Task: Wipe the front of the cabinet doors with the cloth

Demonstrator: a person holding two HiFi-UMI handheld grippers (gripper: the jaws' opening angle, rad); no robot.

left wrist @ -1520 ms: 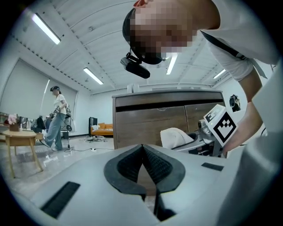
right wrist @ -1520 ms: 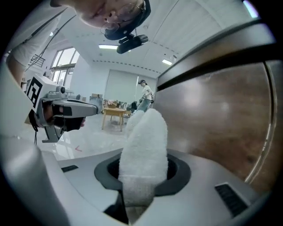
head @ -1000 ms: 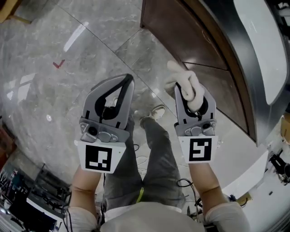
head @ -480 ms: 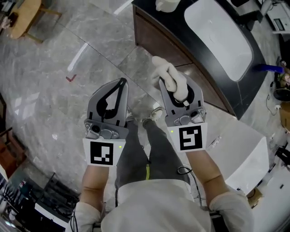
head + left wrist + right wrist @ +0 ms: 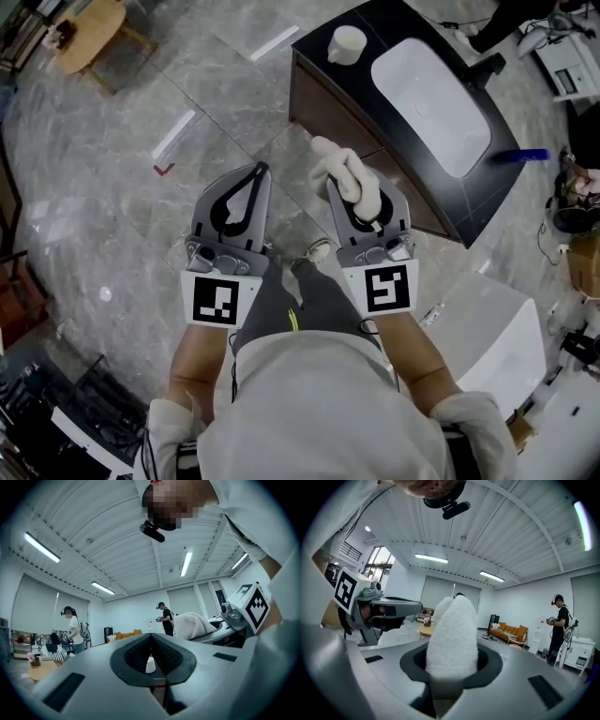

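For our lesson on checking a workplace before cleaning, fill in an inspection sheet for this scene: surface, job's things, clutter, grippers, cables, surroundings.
Surface: dark brown wooden cabinet doors under a black countertop with a white basin; nothing is touching the doors.
Job's things: white fluffy cloth, clamped in the right gripper and held in the air.
Clutter: white jar on the countertop; blue object by the countertop's corner.
Grippers: left gripper shut and empty; right gripper shut on the cloth.
Cables: black cables among dark equipment on the grey marble floor.
Surroundings: round wooden table; orange sofa; person standing.
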